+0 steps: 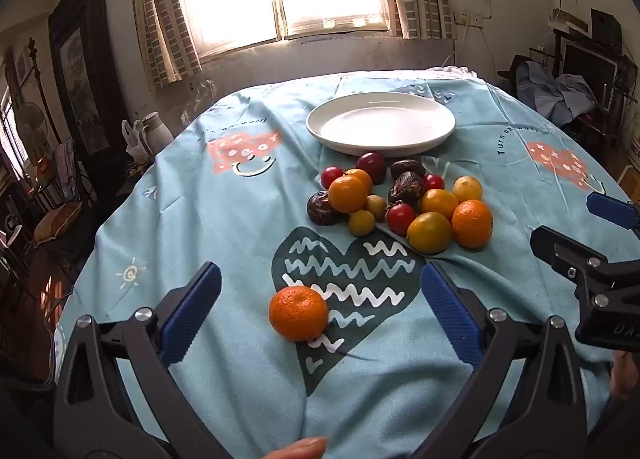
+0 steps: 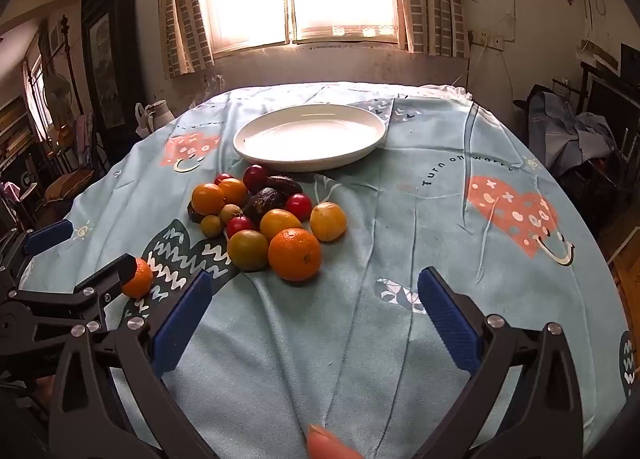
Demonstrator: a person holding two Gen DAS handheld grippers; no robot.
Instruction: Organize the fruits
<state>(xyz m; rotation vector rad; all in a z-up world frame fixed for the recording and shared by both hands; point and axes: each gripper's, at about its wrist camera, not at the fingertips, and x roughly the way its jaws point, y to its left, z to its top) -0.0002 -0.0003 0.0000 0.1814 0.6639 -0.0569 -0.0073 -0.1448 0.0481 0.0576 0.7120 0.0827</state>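
1. The left tongs [image 1: 320, 323], black-armed with ribbed blue pads, are seen spread wide and pinching nothing; they are tilted down toward the table, judged to be lined up for a first pick.
2. A lone mandarin [image 1: 298, 313], round with pebbled orange skin, is found lying between the left tongs' pads, touched by neither, on a dark heart printed on the soft, wrinkled blue tablecloth [image 1: 224, 227].
3. Ahead and to the right of the left tongs, a loose heap of fruit [image 1: 400, 199] is laid: glossy cherry tomatoes, smooth yellow-orange fruits, wrinkled dark dates and a second mandarin.
4. Beyond the heap, a smooth white oval plate [image 1: 320, 127] is set, with nothing in it; it is judged the likely place for sorted fruit.
5. The right tongs [image 2: 316, 319] are likewise spread wide, nothing between them, with the heap ahead to their left.
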